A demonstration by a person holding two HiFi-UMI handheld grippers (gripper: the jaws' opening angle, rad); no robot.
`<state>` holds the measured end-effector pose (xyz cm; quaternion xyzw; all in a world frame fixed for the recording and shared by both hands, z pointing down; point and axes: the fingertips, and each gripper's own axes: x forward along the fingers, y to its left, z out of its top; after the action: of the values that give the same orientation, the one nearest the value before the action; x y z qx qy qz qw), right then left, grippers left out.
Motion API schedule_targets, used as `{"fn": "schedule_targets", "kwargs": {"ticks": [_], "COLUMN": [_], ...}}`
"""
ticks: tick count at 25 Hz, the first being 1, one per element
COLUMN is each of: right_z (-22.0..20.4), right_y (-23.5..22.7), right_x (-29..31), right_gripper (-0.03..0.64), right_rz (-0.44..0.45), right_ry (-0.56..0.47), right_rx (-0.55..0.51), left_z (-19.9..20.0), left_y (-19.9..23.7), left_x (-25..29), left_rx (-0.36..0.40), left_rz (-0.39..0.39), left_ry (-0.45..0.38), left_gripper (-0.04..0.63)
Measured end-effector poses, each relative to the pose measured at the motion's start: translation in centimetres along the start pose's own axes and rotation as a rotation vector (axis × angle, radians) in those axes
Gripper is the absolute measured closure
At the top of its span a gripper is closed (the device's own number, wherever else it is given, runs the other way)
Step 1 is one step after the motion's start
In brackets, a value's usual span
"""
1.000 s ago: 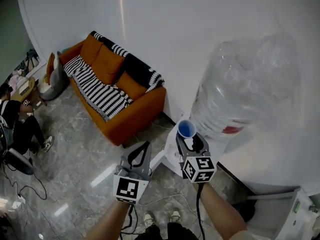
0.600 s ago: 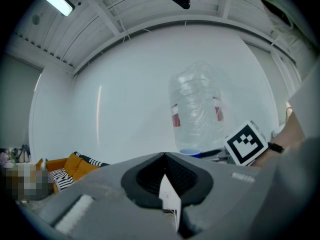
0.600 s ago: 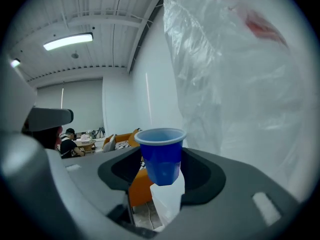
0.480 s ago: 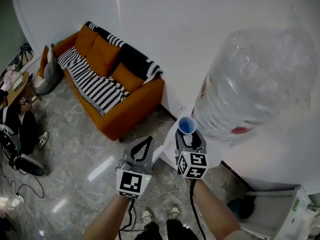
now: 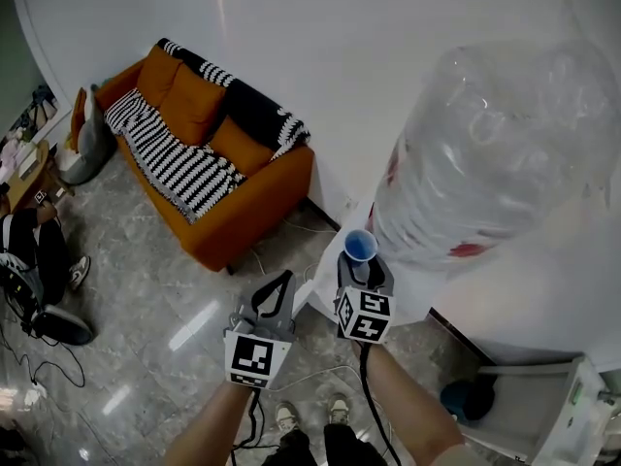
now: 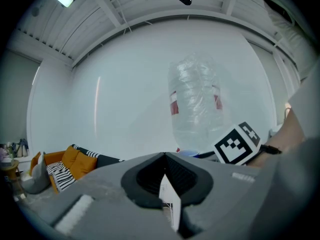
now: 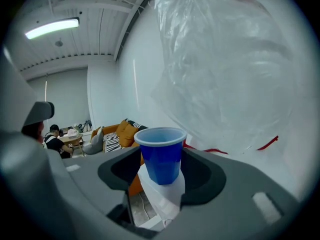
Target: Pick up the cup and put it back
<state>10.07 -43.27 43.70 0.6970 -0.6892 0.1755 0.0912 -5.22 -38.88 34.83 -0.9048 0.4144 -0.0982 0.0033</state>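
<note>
A blue plastic cup (image 5: pixel 360 246) stands upright between the jaws of my right gripper (image 5: pixel 364 266), which is shut on it. In the right gripper view the cup (image 7: pixel 161 154) fills the middle, gripped at its lower half by the right gripper (image 7: pixel 160 178). It is held up beside the big clear water bottle (image 5: pixel 495 153) of a white dispenser (image 5: pixel 330 304). My left gripper (image 5: pixel 276 287) hangs a little lower and to the left, shut with nothing in it. In its own view the left gripper (image 6: pixel 165 180) points at the bottle (image 6: pixel 195 104).
An orange sofa (image 5: pixel 209 168) with a striped throw stands against the white wall at left. A seated person (image 5: pixel 29 255) is at the far left, with cables on the grey floor. A white cabinet (image 5: pixel 543 411) stands at the lower right.
Both grippers stay almost in place, and the cup stays in the right one. The head view has drifted, so the sofa sits slightly further up and left.
</note>
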Motion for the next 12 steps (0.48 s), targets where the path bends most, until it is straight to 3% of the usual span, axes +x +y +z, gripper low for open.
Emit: {"fn": "schedule_targets", "kwargs": {"ticks": [12], "right_z": [-1.1], "right_y": [-0.3], "right_x": [-0.4], "right_gripper": [0.335], "right_rz": [0.036], "right_ry": [0.053], "right_rx": [0.012], "left_z": [-1.5], "left_y": [0.3], "left_x": [-0.1], "left_rx": [-0.028], "left_rz": [0.006], "left_ry": [0.037], "left_gripper": [0.594]}}
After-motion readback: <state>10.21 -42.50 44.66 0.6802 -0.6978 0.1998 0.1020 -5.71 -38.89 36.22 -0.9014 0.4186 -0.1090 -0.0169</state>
